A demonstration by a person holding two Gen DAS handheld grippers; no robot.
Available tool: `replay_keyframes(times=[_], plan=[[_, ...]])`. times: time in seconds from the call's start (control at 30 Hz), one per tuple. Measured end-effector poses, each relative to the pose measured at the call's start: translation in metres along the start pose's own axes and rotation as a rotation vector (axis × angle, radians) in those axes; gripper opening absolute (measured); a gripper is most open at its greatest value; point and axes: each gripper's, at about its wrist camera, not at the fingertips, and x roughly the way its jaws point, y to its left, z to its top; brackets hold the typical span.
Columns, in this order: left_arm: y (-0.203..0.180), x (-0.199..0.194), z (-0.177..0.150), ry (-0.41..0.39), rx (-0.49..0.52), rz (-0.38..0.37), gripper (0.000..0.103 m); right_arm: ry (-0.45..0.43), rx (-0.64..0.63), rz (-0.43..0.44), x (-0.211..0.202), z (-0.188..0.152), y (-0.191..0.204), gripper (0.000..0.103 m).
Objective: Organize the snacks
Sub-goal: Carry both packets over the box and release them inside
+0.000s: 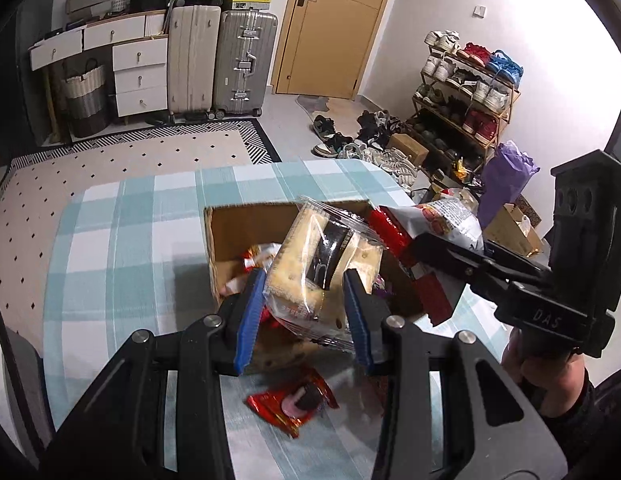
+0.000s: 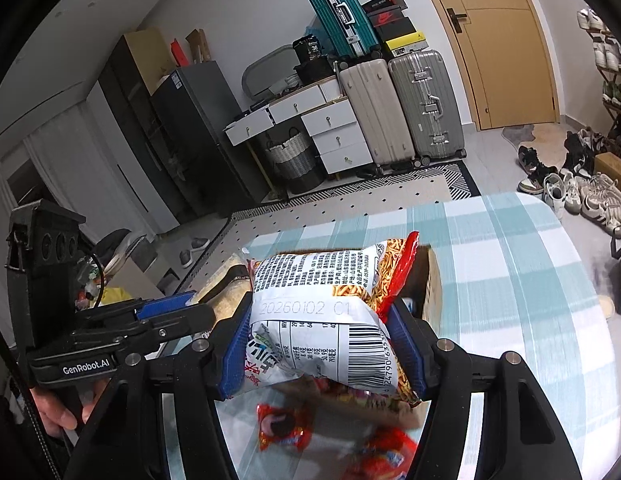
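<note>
1. The cardboard box [image 1: 246, 236] sits on the desk [image 1: 122, 240] with its open top up, already holding several snacks. It lies just ahead of and below both grippers, on their far side.
2. The cracker packet [image 1: 322, 264], in clear wrap, is clamped in the left gripper [image 1: 304, 316]; the blue pads press on its lower end. Its long axis runs up and away, tilted over the near-left part of the box opening.
3. The noodle snack bag [image 2: 326, 320], white with a red edge, is pinched across its middle by the right gripper [image 2: 324, 344], jaws at a middling width around it. Its long axis runs away from the gripper, its far end over the right part of the box.
4. The two packets hang side by side, close together, so the left one looks set for the box's left half and the right one for its right half.
5. A red wrapped snack [image 1: 292, 400] lies on the desk on the near side of the box, below the grippers; another red packet [image 2: 384, 456] lies blurred to its right.
</note>
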Motion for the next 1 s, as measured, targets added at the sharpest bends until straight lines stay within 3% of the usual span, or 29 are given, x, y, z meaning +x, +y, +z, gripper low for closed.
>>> replay_keyframes(times=[0.27,0.33,0.37,0.4,0.47,1.0], plan=[[0.013,0.030,0.015,0.022,-0.006,0.001,0.039,0.019,-0.004,-0.036,0.029,0.012,-0.006,0.066],[0.016,0.039,0.018,0.022,-0.005,0.055,0.044,0.040,-0.017,-0.030,0.039,0.012,-0.007,0.077],[0.017,0.045,0.019,0.029,0.007,0.067,0.048,0.046,-0.028,-0.026,0.044,0.011,-0.007,0.088],[0.018,0.049,0.019,0.040,0.007,0.076,0.049,0.035,-0.046,-0.034,0.045,0.010,-0.005,0.089],[0.024,0.052,0.018,0.042,-0.026,0.049,0.058,0.023,-0.068,-0.058,0.046,0.007,-0.005,0.089],[0.013,0.021,0.001,-0.020,-0.011,0.098,0.058,-0.071,-0.050,-0.051,-0.005,0.001,-0.006,0.089]])
